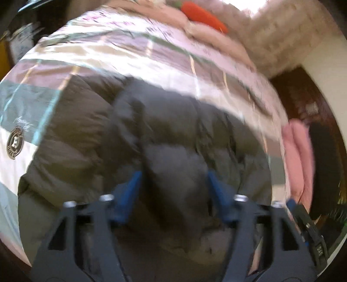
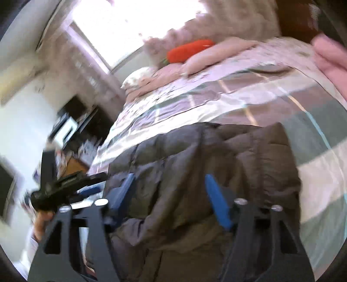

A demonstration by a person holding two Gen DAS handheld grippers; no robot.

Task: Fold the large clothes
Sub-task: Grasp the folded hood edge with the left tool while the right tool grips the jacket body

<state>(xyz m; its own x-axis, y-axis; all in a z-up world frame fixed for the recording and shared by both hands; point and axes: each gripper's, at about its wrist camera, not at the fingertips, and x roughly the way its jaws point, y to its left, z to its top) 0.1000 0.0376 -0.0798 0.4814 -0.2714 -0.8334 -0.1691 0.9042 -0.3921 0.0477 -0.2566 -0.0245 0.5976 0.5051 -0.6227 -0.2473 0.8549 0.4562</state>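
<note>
A large dark grey-brown puffer jacket (image 1: 91, 138) lies partly folded on a striped bed cover (image 1: 121, 52). My left gripper (image 1: 174, 175) is open just above the jacket, its blue fingers (image 1: 132, 191) apart over a bulging fold. The jacket also shows in the right wrist view (image 2: 249, 156). My right gripper (image 2: 169, 180) is open above the jacket's near edge, nothing between its fingers (image 2: 216, 201). The left gripper (image 2: 65, 186) shows at the left of the right wrist view, held in a hand. Both views are motion-blurred.
An orange carrot-shaped plush (image 1: 203, 15) and pink pillows (image 1: 219, 41) lie at the head of the bed. Folded pink cloth (image 1: 297, 156) sits at the bed's right edge. Dark furniture (image 2: 73, 121) and a bright window (image 2: 130, 23) stand beyond the bed.
</note>
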